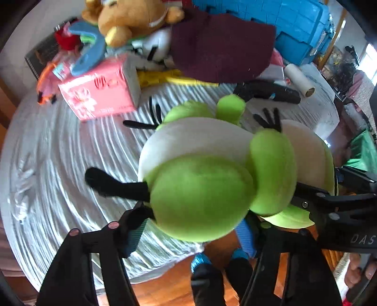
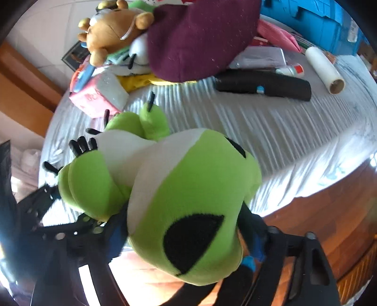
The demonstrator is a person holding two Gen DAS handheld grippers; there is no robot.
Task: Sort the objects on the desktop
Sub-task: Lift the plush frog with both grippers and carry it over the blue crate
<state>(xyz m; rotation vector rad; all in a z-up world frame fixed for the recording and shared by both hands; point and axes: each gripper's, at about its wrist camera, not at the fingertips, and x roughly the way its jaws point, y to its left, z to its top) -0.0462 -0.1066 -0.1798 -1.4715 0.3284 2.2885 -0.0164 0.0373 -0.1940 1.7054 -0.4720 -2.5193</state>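
A green and white plush toy [image 1: 200, 200] with black eyes and black claws hangs over the near edge of the cloth-covered table [image 1: 59, 153]. My left gripper [image 1: 190, 226] is shut on its rounded green lower body, a blue-padded finger on each side. In the right wrist view the plush toy's head [image 2: 188, 188] fills the middle. My right gripper [image 2: 185, 230] is shut on the head, its fingers pressing both sides. The right gripper's black frame [image 1: 329, 202] shows at the right edge of the left wrist view.
At the back of the table lie a brown teddy bear [image 1: 132, 21], a maroon cloth [image 1: 219, 44], a pink tissue box [image 1: 101, 94], a black folded umbrella [image 2: 264, 86] and a white roll [image 2: 325, 70]. A blue crate [image 1: 294, 26] stands behind. Wooden floor [image 1: 169, 282] lies below.
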